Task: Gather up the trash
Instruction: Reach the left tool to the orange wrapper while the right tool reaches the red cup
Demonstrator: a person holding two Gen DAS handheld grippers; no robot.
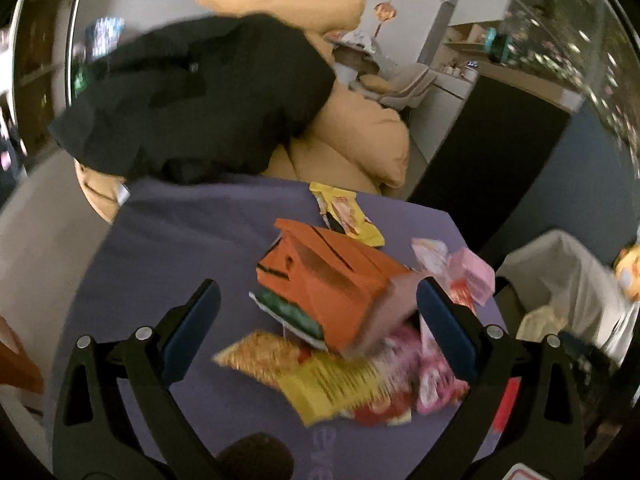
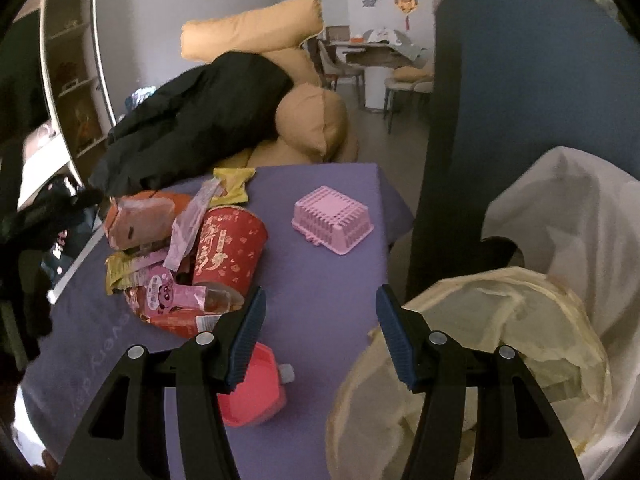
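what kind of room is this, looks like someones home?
Most likely a home living room: tan cushions with a black jacket thrown over them, a dining table with chairs behind, and snack wrappers piled on a purple table.

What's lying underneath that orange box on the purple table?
The orange box sits tilted on top of a pile of wrappers: a green packet and a yellow packet poke out below it. Whatever lies under its middle is covered.

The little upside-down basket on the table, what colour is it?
Pink, with an open lattice pattern. The basket shows best in the right wrist view, lying on the purple table.
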